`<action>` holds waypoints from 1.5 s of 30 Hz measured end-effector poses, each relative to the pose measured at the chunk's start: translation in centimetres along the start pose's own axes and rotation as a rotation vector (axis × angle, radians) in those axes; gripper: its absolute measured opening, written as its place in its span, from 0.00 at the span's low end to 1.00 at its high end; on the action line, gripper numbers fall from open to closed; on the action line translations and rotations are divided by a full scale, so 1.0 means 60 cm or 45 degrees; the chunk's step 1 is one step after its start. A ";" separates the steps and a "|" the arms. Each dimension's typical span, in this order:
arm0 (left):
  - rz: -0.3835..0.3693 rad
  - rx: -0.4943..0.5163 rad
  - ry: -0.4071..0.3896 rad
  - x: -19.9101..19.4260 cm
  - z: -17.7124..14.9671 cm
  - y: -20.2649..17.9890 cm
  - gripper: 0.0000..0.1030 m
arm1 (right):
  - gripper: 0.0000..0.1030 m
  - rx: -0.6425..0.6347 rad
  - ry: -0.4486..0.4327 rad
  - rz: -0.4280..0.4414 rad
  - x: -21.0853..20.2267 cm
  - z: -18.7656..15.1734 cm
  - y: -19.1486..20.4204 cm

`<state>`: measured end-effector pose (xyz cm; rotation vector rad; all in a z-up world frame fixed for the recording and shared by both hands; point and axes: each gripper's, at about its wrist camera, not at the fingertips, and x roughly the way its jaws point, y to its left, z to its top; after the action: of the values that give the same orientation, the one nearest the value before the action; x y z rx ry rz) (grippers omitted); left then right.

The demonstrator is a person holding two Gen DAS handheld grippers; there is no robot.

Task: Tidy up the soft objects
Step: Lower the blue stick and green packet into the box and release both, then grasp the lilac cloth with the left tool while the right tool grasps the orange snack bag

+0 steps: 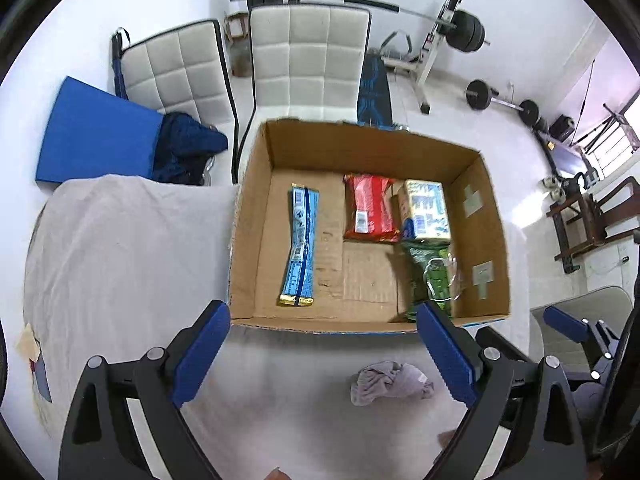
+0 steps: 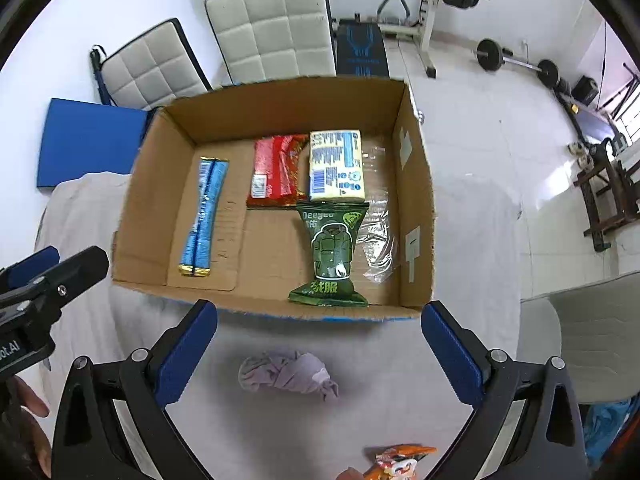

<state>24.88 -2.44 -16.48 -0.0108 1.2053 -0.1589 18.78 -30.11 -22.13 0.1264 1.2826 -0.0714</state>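
An open cardboard box [image 1: 256, 216] [image 2: 148, 200] stands on the cloth-covered table. Inside lie a long blue packet [image 1: 300, 244] [image 2: 206, 216], a red packet [image 1: 370, 208] [image 2: 274, 172], a yellow-blue pack [image 1: 426, 210] [image 2: 336, 166], a green packet [image 1: 430, 276] [image 2: 332, 256] and clear plastic wrap [image 2: 378, 236]. A crumpled lilac cloth [image 1: 390, 384] [image 2: 288, 374] lies on the table in front of the box. An orange packet [image 2: 400, 458] lies at the near edge. My left gripper [image 1: 324, 350] and right gripper [image 2: 320, 354] are both open and empty, above the cloth.
The table is draped in grey cloth [image 1: 120, 248]. Two white padded chairs [image 1: 308, 60] [image 2: 276, 28] stand behind the box. A blue mat [image 1: 96, 136] lies at the left. Weight equipment [image 1: 460, 32] fills the back of the room.
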 end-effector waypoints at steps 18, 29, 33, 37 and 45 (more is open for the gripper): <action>0.047 0.095 -0.092 -0.077 -0.099 -0.043 0.93 | 1.00 0.128 -0.027 0.014 -0.075 -0.100 -0.056; 0.056 0.194 0.267 0.103 -0.218 -0.094 0.93 | 1.00 0.354 0.453 -0.093 0.124 -0.336 -0.193; 0.102 0.387 0.318 0.159 -0.226 -0.140 0.93 | 1.00 0.398 0.541 -0.041 0.183 -0.378 -0.209; 0.130 0.601 0.352 0.214 -0.223 -0.188 0.93 | 0.89 0.369 0.587 -0.026 0.220 -0.389 -0.207; 0.184 0.987 0.419 0.317 -0.229 -0.267 0.93 | 0.49 0.340 0.604 -0.039 0.241 -0.363 -0.203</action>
<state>16.86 -19.64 -37.58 0.8032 1.3976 -0.5065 0.65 -38.99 -42.73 0.3695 1.7454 -0.2510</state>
